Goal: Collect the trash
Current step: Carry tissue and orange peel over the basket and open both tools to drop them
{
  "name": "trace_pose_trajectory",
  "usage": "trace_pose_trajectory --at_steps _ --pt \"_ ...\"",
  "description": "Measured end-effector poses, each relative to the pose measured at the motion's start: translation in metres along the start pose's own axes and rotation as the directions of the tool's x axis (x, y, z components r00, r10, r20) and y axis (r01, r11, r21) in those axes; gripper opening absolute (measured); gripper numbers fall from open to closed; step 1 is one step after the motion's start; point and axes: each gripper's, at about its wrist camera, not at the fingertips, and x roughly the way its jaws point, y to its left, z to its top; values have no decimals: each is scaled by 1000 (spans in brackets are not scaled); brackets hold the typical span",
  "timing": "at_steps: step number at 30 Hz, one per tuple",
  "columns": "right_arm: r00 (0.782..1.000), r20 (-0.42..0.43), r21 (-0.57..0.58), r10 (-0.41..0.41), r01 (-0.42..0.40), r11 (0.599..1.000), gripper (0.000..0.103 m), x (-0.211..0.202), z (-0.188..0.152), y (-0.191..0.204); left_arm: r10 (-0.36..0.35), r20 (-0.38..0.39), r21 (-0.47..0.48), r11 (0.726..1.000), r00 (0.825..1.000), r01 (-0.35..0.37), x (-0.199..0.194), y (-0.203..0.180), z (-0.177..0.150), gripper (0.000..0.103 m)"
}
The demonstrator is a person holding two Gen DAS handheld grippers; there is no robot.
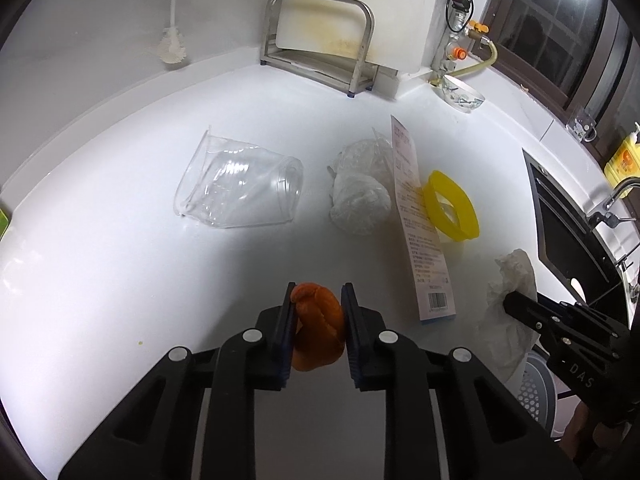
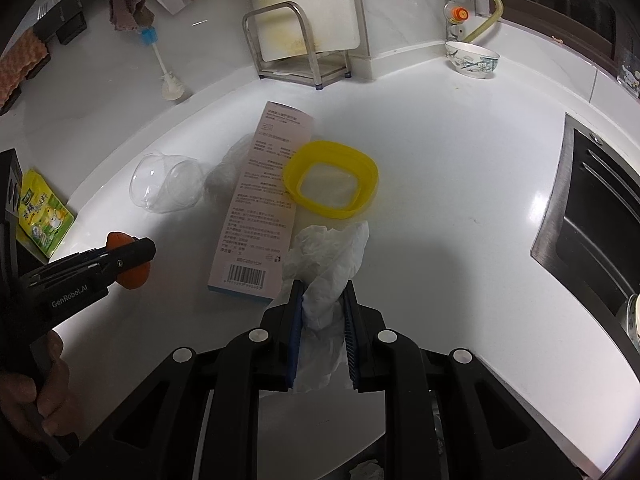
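My left gripper (image 1: 318, 300) is shut on a piece of orange peel (image 1: 320, 330), held above the white counter (image 1: 120, 260); it also shows in the right wrist view (image 2: 132, 258). My right gripper (image 2: 323, 294) is shut on a crumpled white tissue (image 2: 326, 264), also seen at the right of the left wrist view (image 1: 512, 300). On the counter lie a crushed clear plastic cup (image 1: 240, 188), a wad of white plastic wrap (image 1: 360, 184), a long pink-white carton (image 1: 420, 220) and a yellow ring lid (image 1: 452, 204).
A metal rack with a cutting board (image 1: 320, 44) stands at the back. A patterned bowl (image 2: 474, 58) sits back right, a dark sink (image 2: 600, 208) at the right, a green snack packet (image 2: 44, 208) at the left. A grey perforated bin (image 1: 536, 392) shows below the counter's edge.
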Motion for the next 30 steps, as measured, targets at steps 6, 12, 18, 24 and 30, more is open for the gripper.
trace_pose_trajectory --at_steps 6,12,18,24,30 --pt "1000 8 -8 15 -15 1000 19 -6 -3 0 13 11 3 1000 1000 -13 -11 -4 -3 21" --pt "999 17 -8 30 -30 1000 19 -15 -8 -3 23 12 11 1000 1000 -23 -20 -15 -9 21" --pt "999 31 -16 37 -37 999 19 -29 -15 -7 36 25 19 999 999 -37 -28 -30 -14 21" --pt "998 45 6 35 -36 999 19 -45 -27 -20 43 26 35 998 999 -44 -36 -47 -22 21" --pt "998 56 20 32 -33 999 19 -65 -42 -39 47 32 61 997 998 -49 -45 -74 -32 21"
